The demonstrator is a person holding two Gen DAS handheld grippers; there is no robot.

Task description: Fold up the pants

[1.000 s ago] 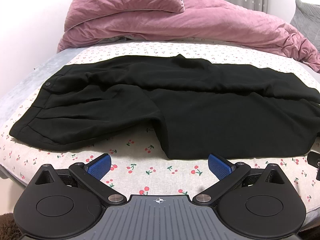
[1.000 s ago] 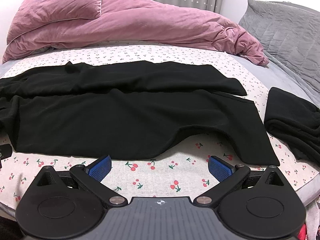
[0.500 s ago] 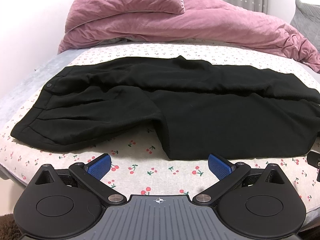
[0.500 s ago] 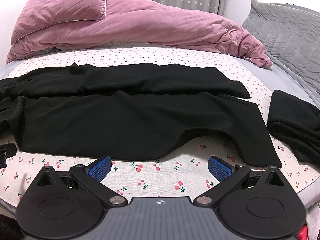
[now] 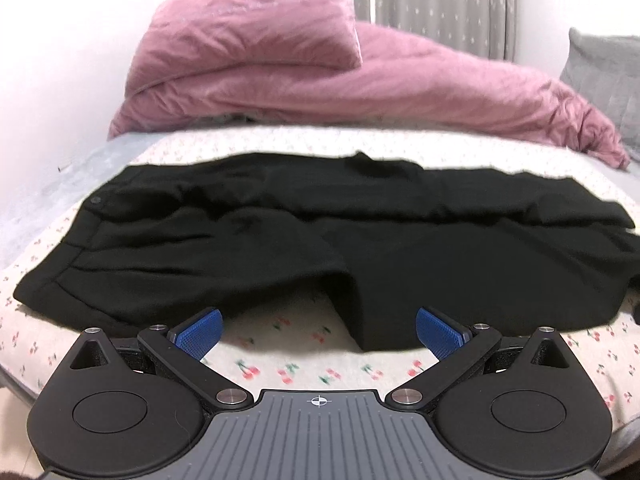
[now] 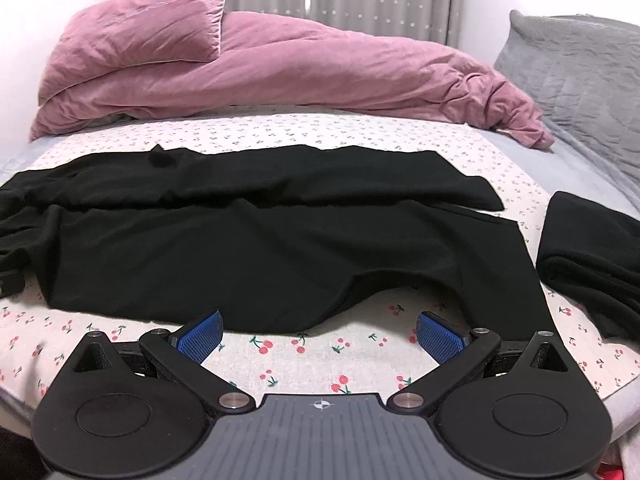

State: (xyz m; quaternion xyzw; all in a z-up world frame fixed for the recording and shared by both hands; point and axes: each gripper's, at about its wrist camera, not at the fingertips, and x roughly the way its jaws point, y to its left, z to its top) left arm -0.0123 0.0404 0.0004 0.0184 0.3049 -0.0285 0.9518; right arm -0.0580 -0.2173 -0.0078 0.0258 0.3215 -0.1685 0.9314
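Black pants (image 5: 320, 240) spread lengthwise across the cherry-print sheet (image 5: 280, 364), waistband and button toward the left, legs running off to the right, one leg lying behind the other with the near leg overlapping it; laid flat like this probably so that one half can be carried over the other in a single fold

Left gripper (image 5: 319, 330) poised low over the near edge of the bed, spread wide, holding nothing, blue pads (image 5: 199, 333) just short of the seat hem and the crotch notch; likely lined up there to take the near edge at the hip end

Right gripper (image 6: 319, 331) likewise spread and empty, pads framing the scalloped near edge of the front leg, hem end lying off to its right; likely placed to take the same edge farther down so both ends lift together

Second dark garment (image 6: 592, 256) bunched at the right of the bed, just beside the leg hems, apart from them

Pink duvet (image 6: 320, 76) and pillow (image 6: 148, 24) heaped at the far side, grey quilt (image 6: 580, 64) at far right, well clear of the work

Fold not yet begun
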